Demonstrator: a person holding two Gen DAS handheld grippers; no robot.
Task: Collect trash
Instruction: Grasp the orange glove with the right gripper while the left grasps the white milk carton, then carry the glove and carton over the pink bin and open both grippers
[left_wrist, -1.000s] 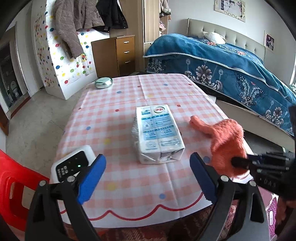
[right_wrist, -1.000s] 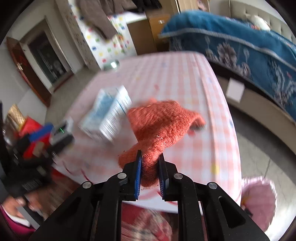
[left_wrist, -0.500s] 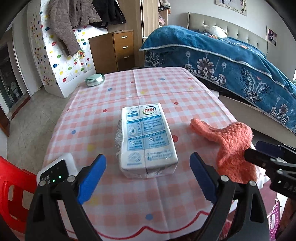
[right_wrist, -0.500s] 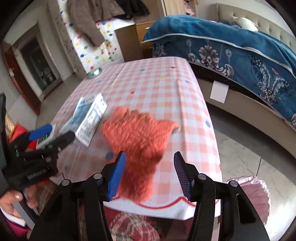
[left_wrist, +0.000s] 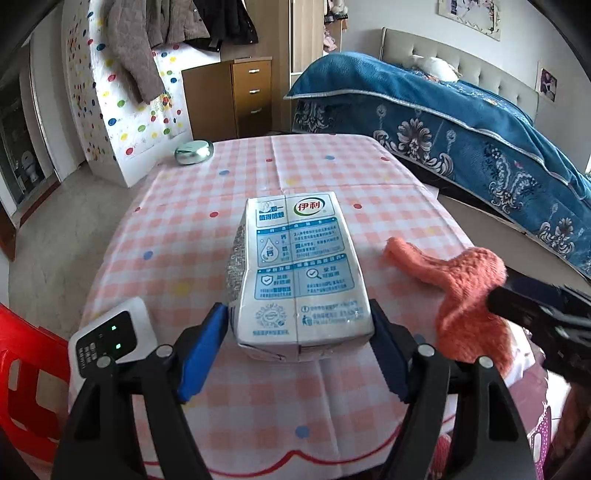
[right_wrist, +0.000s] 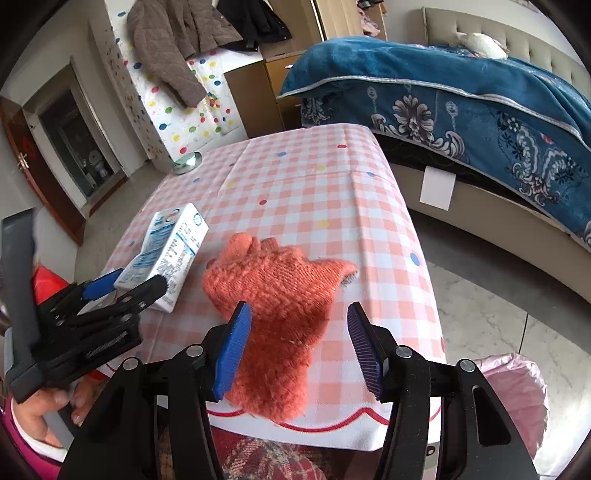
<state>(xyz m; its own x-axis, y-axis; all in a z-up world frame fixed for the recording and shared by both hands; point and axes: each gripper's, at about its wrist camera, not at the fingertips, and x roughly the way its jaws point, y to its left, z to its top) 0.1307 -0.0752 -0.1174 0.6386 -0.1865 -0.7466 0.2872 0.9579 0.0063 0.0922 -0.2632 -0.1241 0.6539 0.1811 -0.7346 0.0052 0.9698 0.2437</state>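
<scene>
The left claw (left_wrist: 297, 354) stands wide apart with its blue pads on either side of the near end of a white-and-blue milk carton (left_wrist: 301, 273), which lies flat on the pink checked worktop (left_wrist: 184, 236); whether the pads actually press the carton's sides cannot be told from here. The right wrist view shows the same claw (right_wrist: 125, 286) from the side, its pads flanking the carton (right_wrist: 168, 254), and adds the person's hand (right_wrist: 44, 406) gripping the handle below, which the left view lacks. Just left of the left claw sits a small white device with green lights (left_wrist: 110, 338), seen only in the left view, and beyond it a red chair (left_wrist: 22, 369). The right claw (right_wrist: 299, 345) is also spread wide and holds nothing; an orange knitted glove (right_wrist: 273, 295) lies between and ahead of its pads, its cuff hanging over the worktop's near edge. In the left view the glove (left_wrist: 469, 291) lies to the right of the carton. Right of the right claw, on the floor, is a pink-lined bin (right_wrist: 513, 391). Far ahead a round silvery object (left_wrist: 194, 151) rests near the worktop's far edge, with a blue-covered bed (right_wrist: 461, 107) beyond.
</scene>
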